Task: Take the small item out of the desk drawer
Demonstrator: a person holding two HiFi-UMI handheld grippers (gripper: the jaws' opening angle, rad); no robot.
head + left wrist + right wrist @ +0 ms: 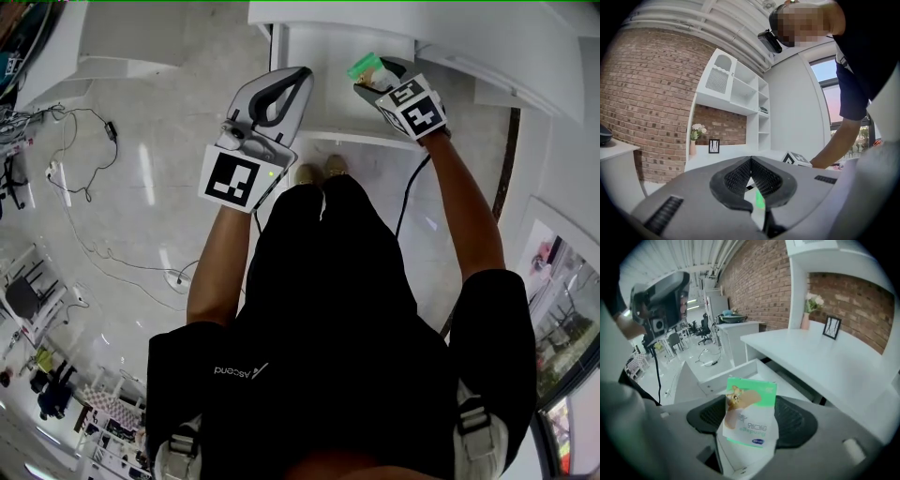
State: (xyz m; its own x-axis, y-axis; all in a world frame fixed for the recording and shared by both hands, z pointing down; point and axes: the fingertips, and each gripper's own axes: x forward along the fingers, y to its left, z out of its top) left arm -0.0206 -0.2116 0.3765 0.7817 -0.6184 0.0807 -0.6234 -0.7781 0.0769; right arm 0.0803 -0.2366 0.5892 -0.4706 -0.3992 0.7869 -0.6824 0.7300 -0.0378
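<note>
The right tongs [377, 81] grasp a small green-and-white packet [750, 414] — it stands upright between the pads, lifted above the open white drawer [723, 375] under the counter [825, 366]. The left tongs [751, 164] (empty) are clenched tip to tip near the drawer.

We see a red brick wall [764, 282] running from 11 to 2 o'clock in the right gripper view. At 2 o'clock a pink vase [805, 320] of pale flowers stands before it, with a small black picture frame [831, 327] just beside it toward 3 o'clock. At 10 o'clock are office chairs [705, 331] and a dark bowl [731, 318] on a white side table. A white shelf unit [740, 89] fills the middle of the left gripper view. In the head view, loose cables [84, 131] lie on the pale floor [141, 206] at 10 o'clock.
</note>
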